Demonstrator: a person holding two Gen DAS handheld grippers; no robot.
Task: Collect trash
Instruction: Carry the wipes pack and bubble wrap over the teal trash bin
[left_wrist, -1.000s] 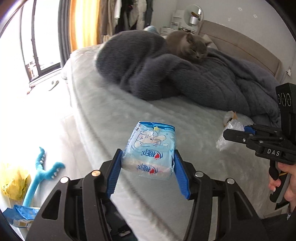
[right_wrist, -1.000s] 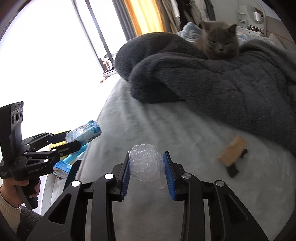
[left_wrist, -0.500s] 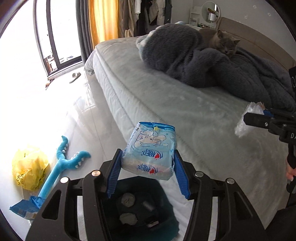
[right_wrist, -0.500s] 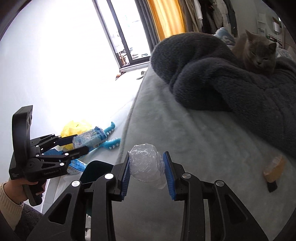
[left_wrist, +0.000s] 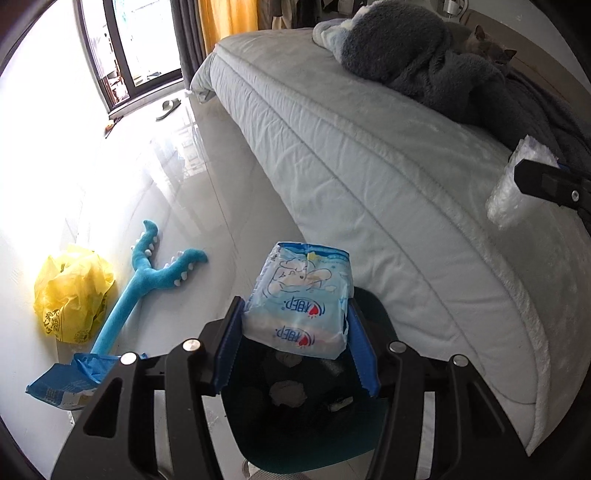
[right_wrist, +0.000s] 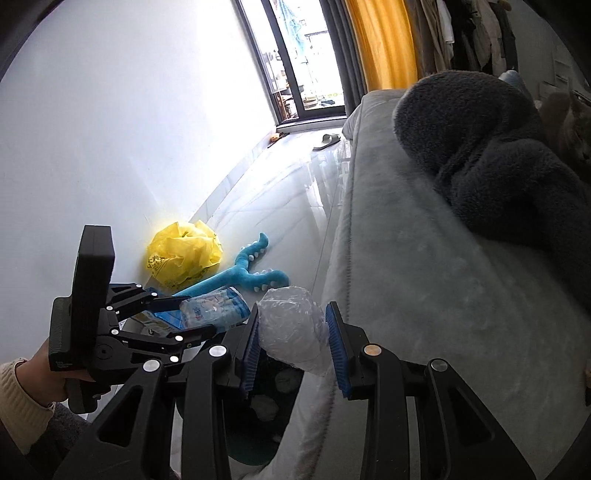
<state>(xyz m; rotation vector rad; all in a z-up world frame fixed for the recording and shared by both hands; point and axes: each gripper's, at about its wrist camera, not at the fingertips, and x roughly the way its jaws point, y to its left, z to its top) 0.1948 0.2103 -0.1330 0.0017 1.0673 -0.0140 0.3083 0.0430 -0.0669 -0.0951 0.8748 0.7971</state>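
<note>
Two claws, each clamped on a piece of trash. My left claw (left_wrist: 295, 334) grips a blue-and-white tissue pack (left_wrist: 301, 299) between its blue pads, directly above a dark bin (left_wrist: 365, 443) with crumpled scraps inside. My right claw (right_wrist: 293, 341) squeezes a crumpled clear plastic wrapper (right_wrist: 291, 332), over the bed edge (right_wrist: 424, 314) with the same bin just below it. Left of both claws, on the floor, lie a yellow bag (left_wrist: 70, 291) and a blue plush toy (left_wrist: 147, 280). Far ahead of my right claw, a grey cat (right_wrist: 570, 125) rests on a dark blanket (right_wrist: 480, 147).
</note>
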